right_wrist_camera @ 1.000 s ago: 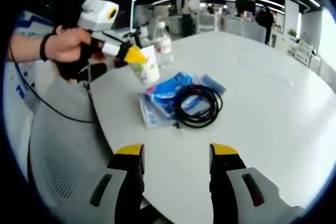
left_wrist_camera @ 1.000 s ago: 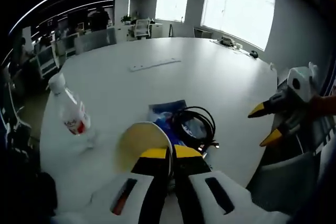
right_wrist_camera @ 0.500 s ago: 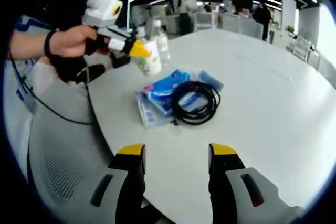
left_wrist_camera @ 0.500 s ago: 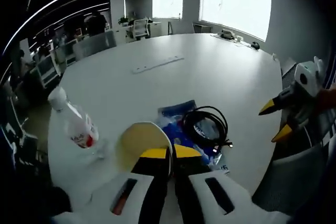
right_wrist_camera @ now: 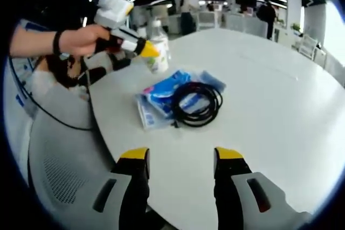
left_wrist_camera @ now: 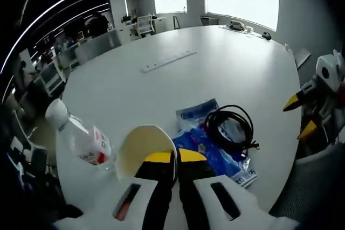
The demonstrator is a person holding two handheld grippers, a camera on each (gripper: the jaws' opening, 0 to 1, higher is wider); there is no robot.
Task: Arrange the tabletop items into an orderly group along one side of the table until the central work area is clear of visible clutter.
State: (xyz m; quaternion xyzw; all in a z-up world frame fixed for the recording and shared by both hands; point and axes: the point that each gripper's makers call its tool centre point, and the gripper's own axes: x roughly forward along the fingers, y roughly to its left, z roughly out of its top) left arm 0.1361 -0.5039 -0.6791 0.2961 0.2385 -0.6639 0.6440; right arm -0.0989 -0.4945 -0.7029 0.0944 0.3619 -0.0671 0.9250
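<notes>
The paper cup (left_wrist_camera: 141,149) sits pinched by its rim between the closed yellow-tipped jaws of the left gripper (left_wrist_camera: 173,157), near the table's edge; from the left gripper view its pale yellow inside shows no contents. In the right gripper view the same cup (right_wrist_camera: 158,62) is a small white shape with printed marks, half hidden behind the left gripper (right_wrist_camera: 148,51) and the hand (right_wrist_camera: 81,40) that holds it. Just beside the cup stands a clear plastic water bottle (left_wrist_camera: 76,136) with a white cap and a red-and-white label (whether it holds any water cannot be told). On the other side of the cup lie blue plastic packets (left_wrist_camera: 215,152), overlapping in a loose pile, and a coiled black cable (left_wrist_camera: 230,126) rests on top of them; the right gripper view shows the packets (right_wrist_camera: 161,96) and cable (right_wrist_camera: 194,104) clearly from the opposite side. Farther across the round white table (left_wrist_camera: 226,74), well apart from the pile, lies a long white power strip (left_wrist_camera: 168,61). The right gripper (right_wrist_camera: 182,154) hangs over the table's edge with its jaws wide apart and nothing between them; it also shows at the edge of the left gripper view (left_wrist_camera: 302,116). Office desks and chairs (right_wrist_camera: 310,49) stand beyond.
</notes>
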